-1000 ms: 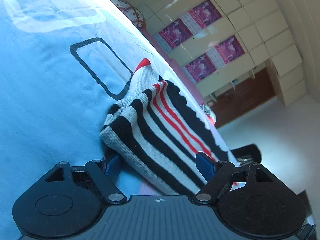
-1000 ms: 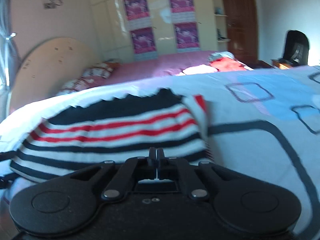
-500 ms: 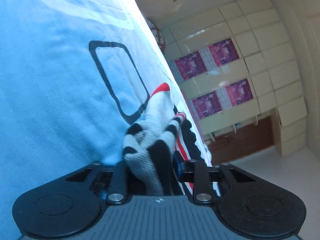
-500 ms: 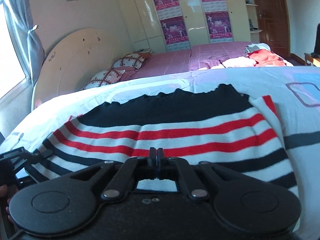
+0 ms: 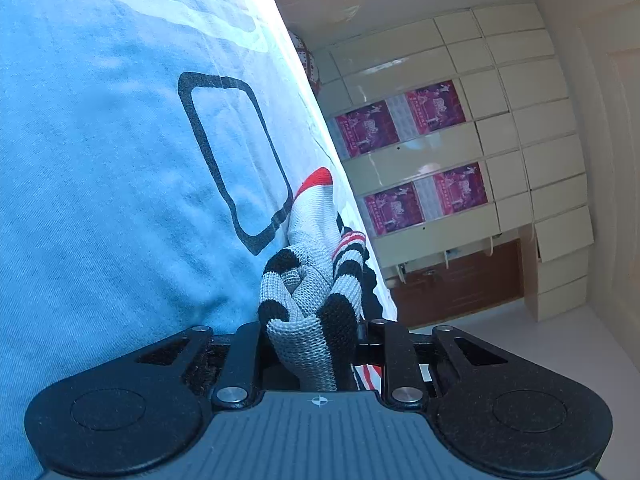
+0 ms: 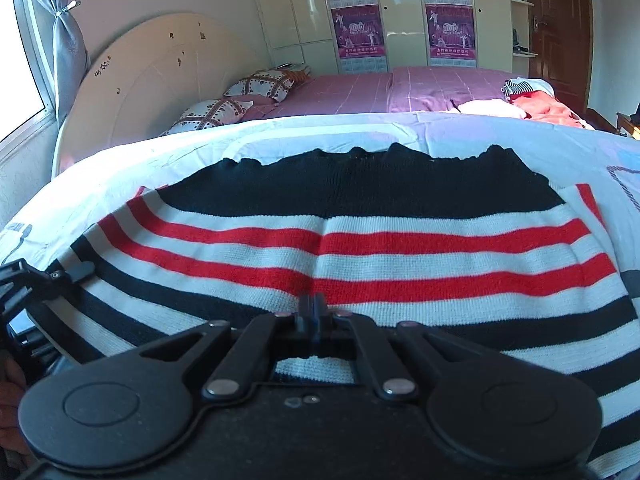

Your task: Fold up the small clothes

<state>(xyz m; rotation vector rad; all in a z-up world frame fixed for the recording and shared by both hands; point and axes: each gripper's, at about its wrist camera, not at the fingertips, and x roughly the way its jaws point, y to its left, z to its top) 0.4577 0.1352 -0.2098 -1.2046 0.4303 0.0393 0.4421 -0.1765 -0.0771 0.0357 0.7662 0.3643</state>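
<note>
A small knitted sweater (image 6: 360,248) with black, white and red stripes lies spread on the pale blue bedsheet (image 6: 160,152). My right gripper (image 6: 314,312) is shut, its fingertips pressed together over the sweater's near edge; I cannot tell whether cloth is pinched between them. My left gripper (image 5: 310,328) is shut on a bunched corner of the sweater (image 5: 312,288) at its left side. The left gripper also shows in the right wrist view (image 6: 44,284) at the left edge.
The sheet (image 5: 100,200) carries black rounded-square prints (image 5: 236,156). Behind it lies a purple bed (image 6: 380,92) with pillows (image 6: 240,96), a pile of clothes (image 6: 528,100) at the right, a round headboard (image 6: 160,80), a wardrobe with posters (image 6: 400,12) and a wooden door (image 6: 560,20).
My left gripper has closed on the sweater's corner and bunched it up. The right wrist view has risen, so more of the sweater shows spread flat.
</note>
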